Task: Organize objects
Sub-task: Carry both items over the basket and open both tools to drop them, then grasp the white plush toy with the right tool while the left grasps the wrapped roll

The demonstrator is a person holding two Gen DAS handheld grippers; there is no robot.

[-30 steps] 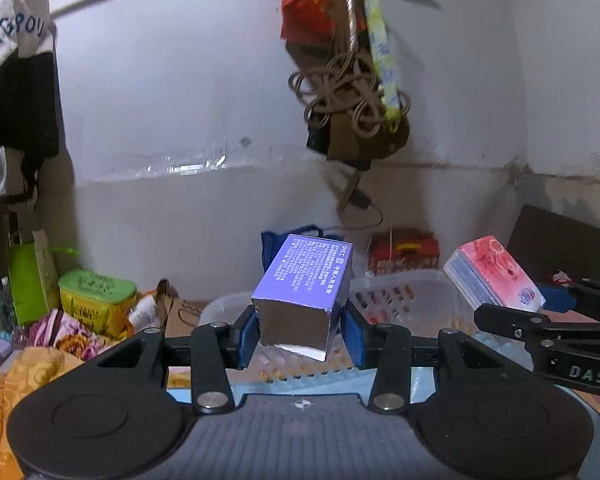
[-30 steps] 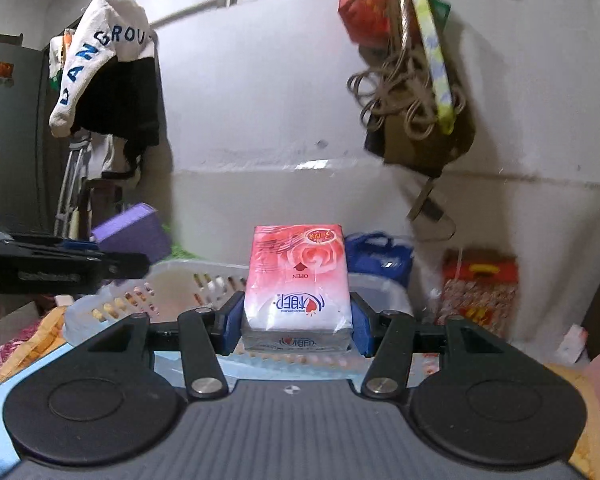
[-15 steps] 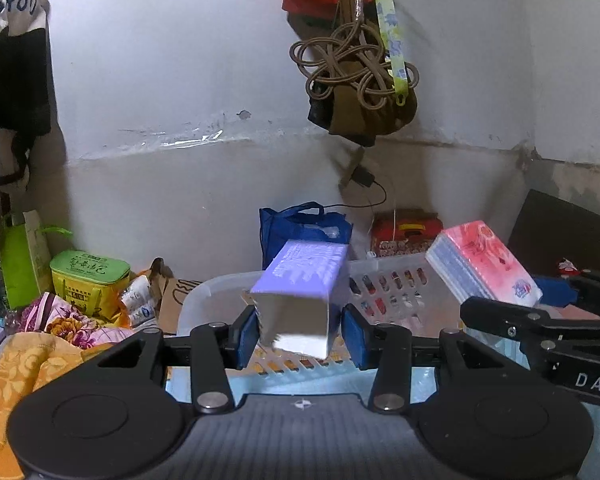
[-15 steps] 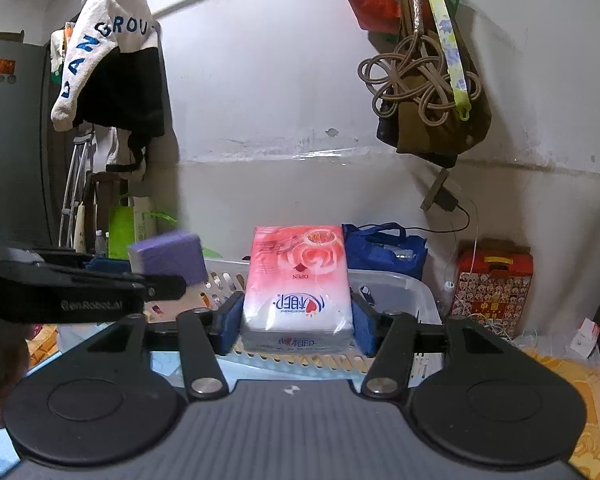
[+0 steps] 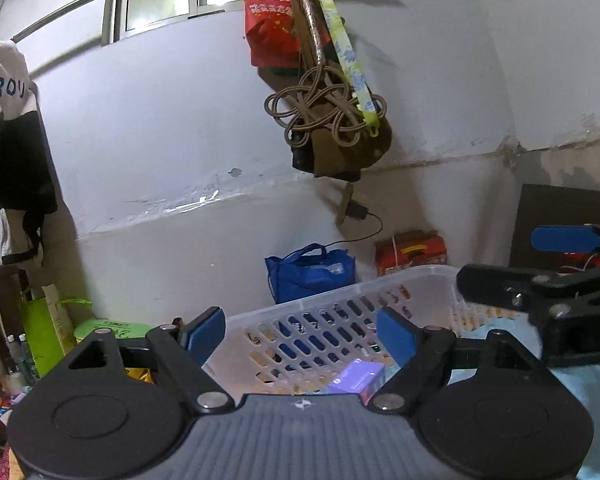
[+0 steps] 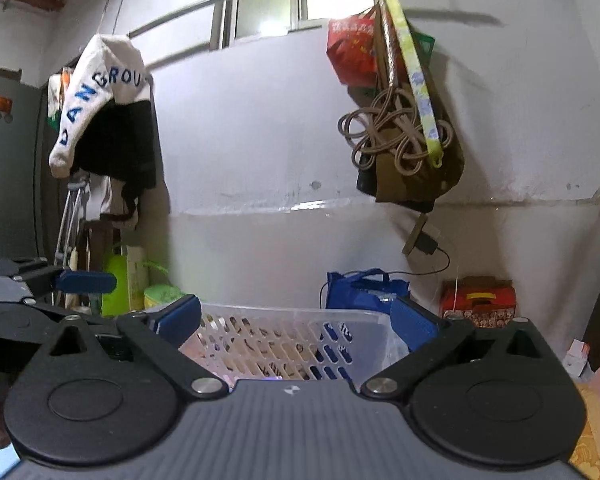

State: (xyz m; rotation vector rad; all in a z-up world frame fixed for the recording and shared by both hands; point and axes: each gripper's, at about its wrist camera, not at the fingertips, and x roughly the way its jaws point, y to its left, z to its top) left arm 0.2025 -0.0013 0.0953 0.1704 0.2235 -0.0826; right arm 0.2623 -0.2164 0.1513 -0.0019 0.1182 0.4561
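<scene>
Both drops just happened. My left tongs (image 5: 300,336) stand spread wide w/ nothing between the blue pads, where half a sec ago they pinched the small purple cardboard box (image 5: 356,376). That box now lies inside the white perforated plastic basket (image 5: 340,304), low down just past my left tongs' body, only its top face showing.

My right tongs (image 6: 296,320) are spread too and hold nothing. The pink-and-white soft tissue pack they carried a moment ago isn't visible in either view now. I'd guess it fell into the same basket, below the camera's line of sight (can't confirm, the tongs' body blocks the basket floor). In the right view only a faint purple glint shows at the basket's near edge.

From the left view the right tongs sit just beside the basket's right end, pads apart.

Meaning for the task: two items look sorted into the basket, purple box for sure, tissue pack probably. Both tongs are free, so the next thing is prob. to go fetch more loose stuff from the cluttered area at left, by the green tin.
</scene>
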